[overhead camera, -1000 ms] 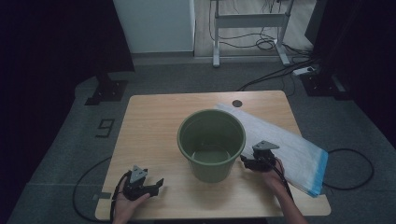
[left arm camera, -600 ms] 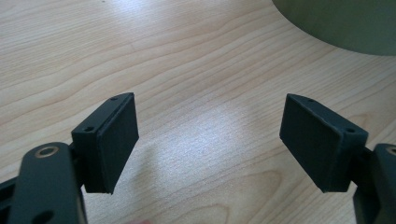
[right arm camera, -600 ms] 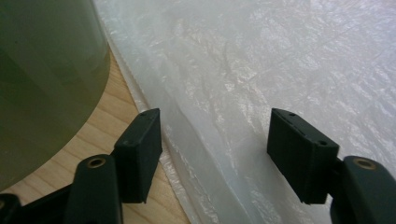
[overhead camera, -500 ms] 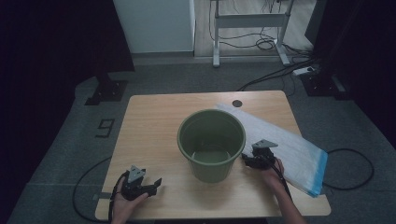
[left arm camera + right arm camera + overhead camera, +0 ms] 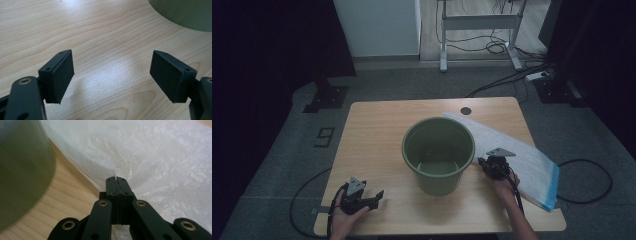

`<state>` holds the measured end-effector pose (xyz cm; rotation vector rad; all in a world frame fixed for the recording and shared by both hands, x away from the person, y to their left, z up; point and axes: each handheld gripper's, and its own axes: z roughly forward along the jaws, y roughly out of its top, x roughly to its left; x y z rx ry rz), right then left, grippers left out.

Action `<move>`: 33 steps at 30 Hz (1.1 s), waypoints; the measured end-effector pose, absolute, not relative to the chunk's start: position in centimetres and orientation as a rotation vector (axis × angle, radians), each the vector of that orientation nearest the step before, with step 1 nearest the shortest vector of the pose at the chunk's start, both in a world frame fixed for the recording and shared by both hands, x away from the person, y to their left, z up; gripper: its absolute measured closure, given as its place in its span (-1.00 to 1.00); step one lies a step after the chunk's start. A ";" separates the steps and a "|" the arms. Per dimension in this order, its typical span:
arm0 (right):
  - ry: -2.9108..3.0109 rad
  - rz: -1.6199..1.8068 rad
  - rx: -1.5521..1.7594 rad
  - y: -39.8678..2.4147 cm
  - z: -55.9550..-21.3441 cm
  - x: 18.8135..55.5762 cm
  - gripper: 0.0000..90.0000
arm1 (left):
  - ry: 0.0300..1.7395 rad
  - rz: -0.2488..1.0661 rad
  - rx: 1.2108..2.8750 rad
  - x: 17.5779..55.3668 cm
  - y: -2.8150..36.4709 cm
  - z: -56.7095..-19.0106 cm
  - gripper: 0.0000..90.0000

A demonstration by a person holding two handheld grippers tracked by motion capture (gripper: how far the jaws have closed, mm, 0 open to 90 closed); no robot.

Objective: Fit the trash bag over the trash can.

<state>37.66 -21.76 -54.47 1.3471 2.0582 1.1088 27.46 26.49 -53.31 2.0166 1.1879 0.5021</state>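
Now my right gripper (image 5: 116, 180) has just closed its fingers, pinching the plastic bag's (image 5: 160, 157) edge. The bag is caught for lining the bucket (image 5: 438, 152); my left gripper (image 5: 112, 75) waits with fingers wide over the table (image 5: 75, 25).

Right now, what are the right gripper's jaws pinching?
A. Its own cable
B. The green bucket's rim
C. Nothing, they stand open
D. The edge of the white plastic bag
D: in the right gripper view the right gripper has its jaws shut on the near edge of the white plastic bag, beside the green bucket.

The thin, crinkled, translucent white plastic bag (image 5: 160, 157) with a blue end is lying flat just right of the green bucket (image 5: 438, 152), its near edge pinched in my right tool (image 5: 116, 180).
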 end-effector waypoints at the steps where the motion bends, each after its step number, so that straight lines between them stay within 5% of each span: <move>1: 2.041 1.134 1.341 -21.9 -54.2 37.5 0.97 | 1.189 0.501 2.018 27.5 26.5 -53.3 -0.57; 33: 1.514 1.646 1.242 -27.0 -41.0 32.0 0.98 | 1.189 0.498 2.046 27.5 26.1 -53.8 -0.57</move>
